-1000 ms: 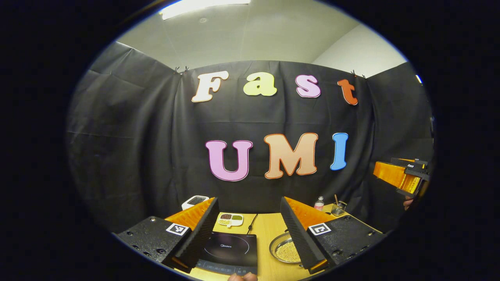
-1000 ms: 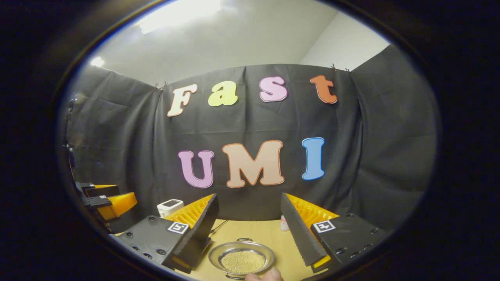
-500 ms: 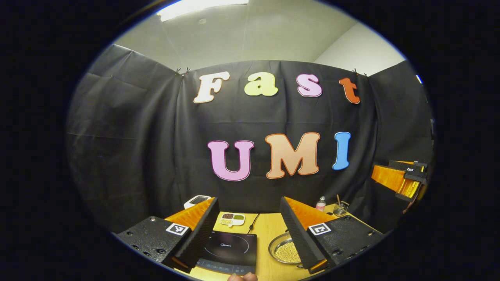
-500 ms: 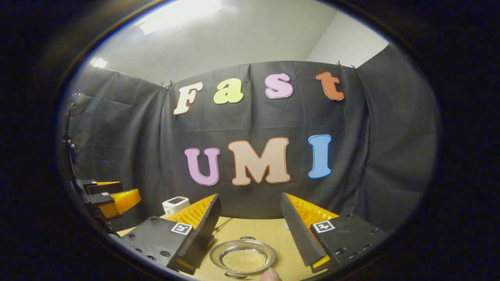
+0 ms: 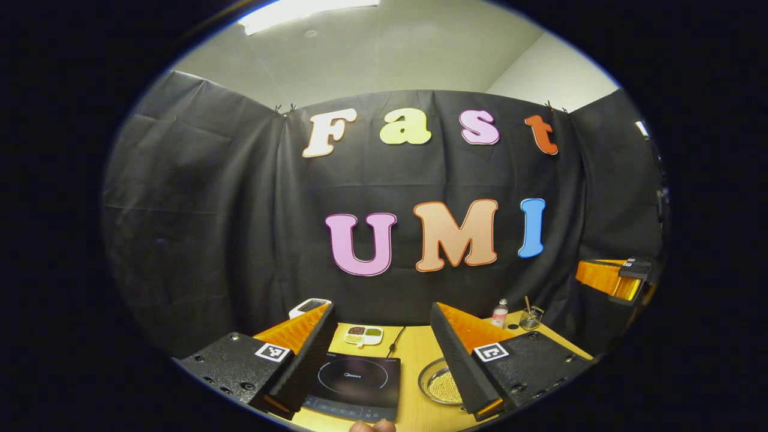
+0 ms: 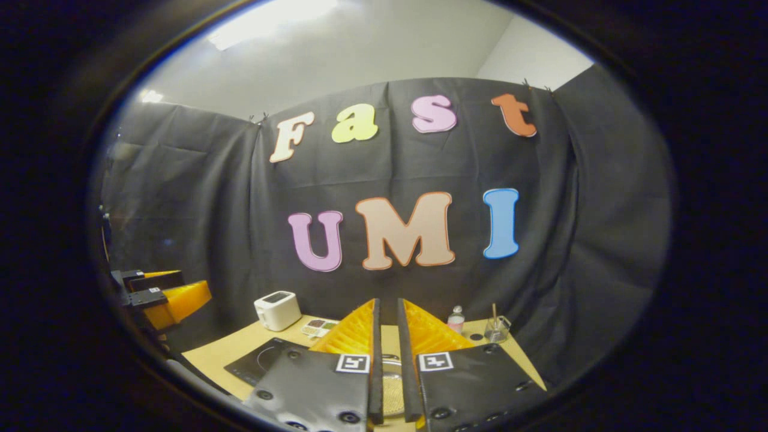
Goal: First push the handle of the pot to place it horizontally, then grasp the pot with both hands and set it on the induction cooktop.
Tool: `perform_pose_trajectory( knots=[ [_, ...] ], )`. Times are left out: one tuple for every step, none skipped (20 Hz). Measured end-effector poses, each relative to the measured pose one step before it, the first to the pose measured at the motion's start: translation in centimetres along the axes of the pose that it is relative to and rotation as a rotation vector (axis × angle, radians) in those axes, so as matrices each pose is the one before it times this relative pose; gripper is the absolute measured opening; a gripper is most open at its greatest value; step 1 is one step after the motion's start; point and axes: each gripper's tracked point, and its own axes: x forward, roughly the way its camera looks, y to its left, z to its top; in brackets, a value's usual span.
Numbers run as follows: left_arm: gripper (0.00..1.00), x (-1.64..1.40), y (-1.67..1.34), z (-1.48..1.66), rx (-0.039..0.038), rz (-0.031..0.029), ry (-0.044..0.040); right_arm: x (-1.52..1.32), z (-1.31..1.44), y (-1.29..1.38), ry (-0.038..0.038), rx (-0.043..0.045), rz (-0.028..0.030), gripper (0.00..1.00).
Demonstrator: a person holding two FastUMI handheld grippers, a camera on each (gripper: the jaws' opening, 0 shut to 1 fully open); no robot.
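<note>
Left gripper view showed the left claw [image 5: 382,360] spread wide above the worktop's [image 5: 414,351] near edge, the induction cooktop [image 5: 355,385] beside the pot [image 5: 439,384]. Right claw [image 6: 387,366] was nearly closed, apparently gripping nothing, over the pot.

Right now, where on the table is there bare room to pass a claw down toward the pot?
Bare wood runs between the black induction cooktop and the shallow steel pot of beads, back along the black cord. The back edge is crowded: white toaster, white divided dish, small bottle, wire holder. The right claw sits shut above the pot.
</note>
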Motion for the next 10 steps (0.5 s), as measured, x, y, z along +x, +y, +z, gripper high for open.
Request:
perform_pose_trajectory(
  knots=[
    [0.92, 0.806, 0.523, -0.410, -0.00334, -0.00804, 0.00654, 0.629, -0.859, 0.051, 0.02521, 0.00809, -0.02070, 0.15],
    [0.93, 0.836, 0.592, -0.308, -0.00964, -0.00927, 0.00443, 0.702, -0.556, 0.462, 0.01730, 0.01781, -0.00093, 0.15],
    [0.93, 0.877, 0.448, -0.222, -0.01379, -0.01246, -0.00521, 0.482, -0.874, 0.383, 0.03819, 0.00382, -0.01123, 0.05],
    [0.93, 1.024, 0.469, -0.072, -0.00919, -0.01537, -0.00469, 0.586, -1.237, 0.394, 0.05831, -0.00092, -0.01259, 0.05],
    [0.95, 1.034, 0.461, -0.608, -0.00234, -0.01904, 0.00943, 0.614, -1.548, 0.479, 0.03718, 0.00849, 0.00077, 0.04],
    [0.95, 0.885, 0.433, -0.496, 0.00150, -0.02548, 0.00673, 0.734, -1.120, 1.095, 0.02527, 0.00376, 0.00580, 0.02],
    [0.95, 1.028, 0.340, -0.190, 0.00154, -0.02502, -0.00317, 0.605, -0.887, 0.587, 0.02909, 0.00597, 0.00125, 0.09],
    [0.93, 0.868, 0.323, -0.294, -0.00084, -0.02429, -0.00226, 0.565, -1.034, 0.351, 0.02435, 0.01190, -0.00029, 0.09],
    [0.95, 0.852, 0.449, -0.439, -0.00186, -0.02121, 0.00228, 0.708, -0.825, 0.035, 0.02291, 0.00953, -0.01718, 0.02],
    [0.95, 0.743, 0.398, -0.422, -0.00795, -0.01746, 0.00664, 0.592, -1.186, -0.202, 0.02815, 0.00799, -0.02082, 0.10]
  ],
)
